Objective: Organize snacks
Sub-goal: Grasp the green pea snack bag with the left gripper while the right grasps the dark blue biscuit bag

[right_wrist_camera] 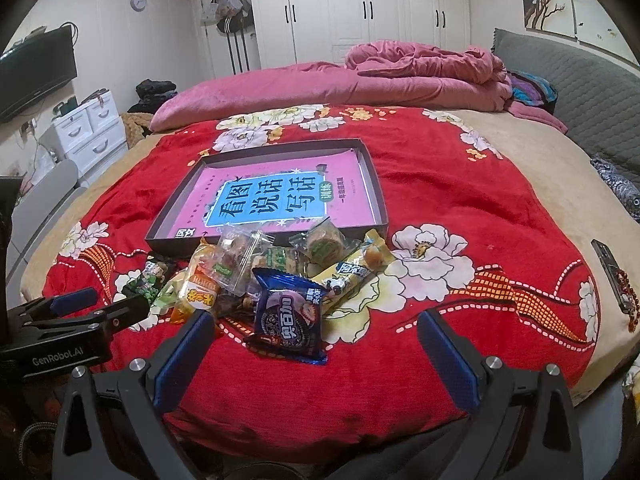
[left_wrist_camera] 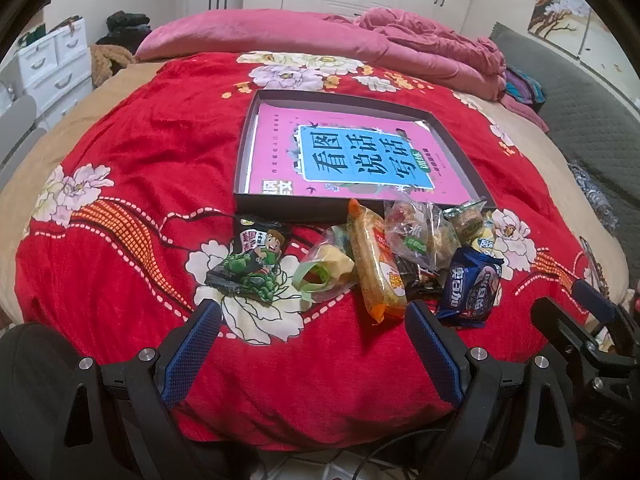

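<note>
Snack pile (left_wrist_camera: 396,256) heaped beside open box (left_wrist_camera: 288,204), ready for sorting | left gripper (left_wrist_camera: 316,344), right gripper (right_wrist_camera: 316,356): fingers spread wide, empty; poised above bed (left_wrist_camera: 132,152)

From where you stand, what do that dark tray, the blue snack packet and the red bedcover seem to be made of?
Dark tray: likely stiff cardboard, matte; thin straight walls, sharp folded corners.
Blue snack packet: glossy plastic or foil film; it glints and has crimped ends.
Red bedcover: soft plush fabric with printed flowers; fuzzy surface, gentle creases. Exact fibre cannot be told.
</note>
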A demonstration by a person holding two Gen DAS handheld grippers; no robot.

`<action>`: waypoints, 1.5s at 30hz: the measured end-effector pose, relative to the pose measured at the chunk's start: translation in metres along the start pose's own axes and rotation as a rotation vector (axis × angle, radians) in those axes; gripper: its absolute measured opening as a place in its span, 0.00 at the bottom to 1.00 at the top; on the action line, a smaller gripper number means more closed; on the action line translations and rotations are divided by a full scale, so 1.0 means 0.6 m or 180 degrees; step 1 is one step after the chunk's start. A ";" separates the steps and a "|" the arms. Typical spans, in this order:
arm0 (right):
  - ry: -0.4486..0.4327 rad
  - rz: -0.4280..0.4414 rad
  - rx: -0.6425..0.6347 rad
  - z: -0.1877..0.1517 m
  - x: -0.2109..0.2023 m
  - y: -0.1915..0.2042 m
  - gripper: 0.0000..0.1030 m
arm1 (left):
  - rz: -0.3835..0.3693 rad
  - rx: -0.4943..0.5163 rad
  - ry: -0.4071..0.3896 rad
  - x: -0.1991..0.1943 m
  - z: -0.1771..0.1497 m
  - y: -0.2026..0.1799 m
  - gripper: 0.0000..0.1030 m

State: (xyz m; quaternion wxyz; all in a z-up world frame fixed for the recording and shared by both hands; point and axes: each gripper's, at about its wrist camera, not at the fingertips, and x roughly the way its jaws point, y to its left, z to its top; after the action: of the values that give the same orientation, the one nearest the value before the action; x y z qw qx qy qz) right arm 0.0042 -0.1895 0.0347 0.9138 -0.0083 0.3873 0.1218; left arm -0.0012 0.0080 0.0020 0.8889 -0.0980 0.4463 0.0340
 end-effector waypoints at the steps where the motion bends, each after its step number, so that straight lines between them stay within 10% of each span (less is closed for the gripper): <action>1: 0.0015 0.0002 -0.0001 0.000 0.003 0.001 0.99 | 0.0004 0.0004 0.0010 0.002 0.001 0.000 0.91; 39: 0.0458 0.0050 0.0226 -0.004 0.103 0.000 0.99 | 0.0049 -0.0199 0.0379 0.119 0.054 0.099 0.90; 45: 0.0603 0.0073 0.0296 -0.003 0.130 -0.004 0.80 | 0.0068 -0.0209 0.0382 0.136 0.062 0.103 0.77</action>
State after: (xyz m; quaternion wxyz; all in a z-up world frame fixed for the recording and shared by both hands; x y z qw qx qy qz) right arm 0.0557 -0.1753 -0.0221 0.8710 0.0270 0.4774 0.1127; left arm 0.0679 0.0741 -0.0504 0.8564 -0.1242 0.4985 0.0522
